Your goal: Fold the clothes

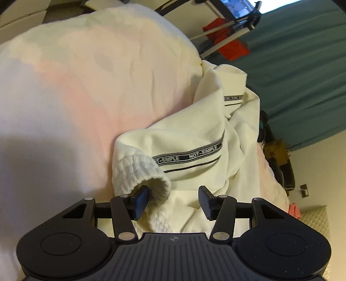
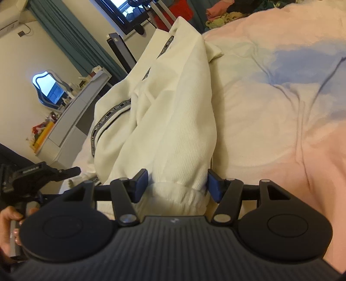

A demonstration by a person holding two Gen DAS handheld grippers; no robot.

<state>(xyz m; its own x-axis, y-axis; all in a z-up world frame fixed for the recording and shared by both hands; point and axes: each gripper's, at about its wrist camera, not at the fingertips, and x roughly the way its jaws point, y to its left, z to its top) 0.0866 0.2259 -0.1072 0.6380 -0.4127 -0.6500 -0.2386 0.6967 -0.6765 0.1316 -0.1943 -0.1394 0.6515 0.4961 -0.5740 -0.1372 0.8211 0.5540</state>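
Note:
A cream white sweatshirt (image 1: 194, 138) with a grey "NOT-SIMPLE" band lies crumpled on a pale pink bed sheet (image 1: 75, 90). My left gripper (image 1: 174, 202) is open; a ribbed cuff (image 1: 140, 173) of one sleeve lies between its blue pads, touching the left pad (image 1: 140, 202). In the right wrist view the sweatshirt (image 2: 173, 108) stretches away from me. My right gripper (image 2: 177, 187) is open around the other sleeve's ribbed cuff (image 2: 175, 194), its pads at either side of it. The left gripper and a hand (image 2: 13, 216) show at that view's left edge.
The bed sheet (image 2: 281, 108) spreads to the right. A teal curtain (image 1: 302, 75), a tripod with red cloth (image 1: 229, 43), a grey desk with a mirror (image 2: 71, 112) and a pile of clothes (image 2: 227, 13) stand around the bed.

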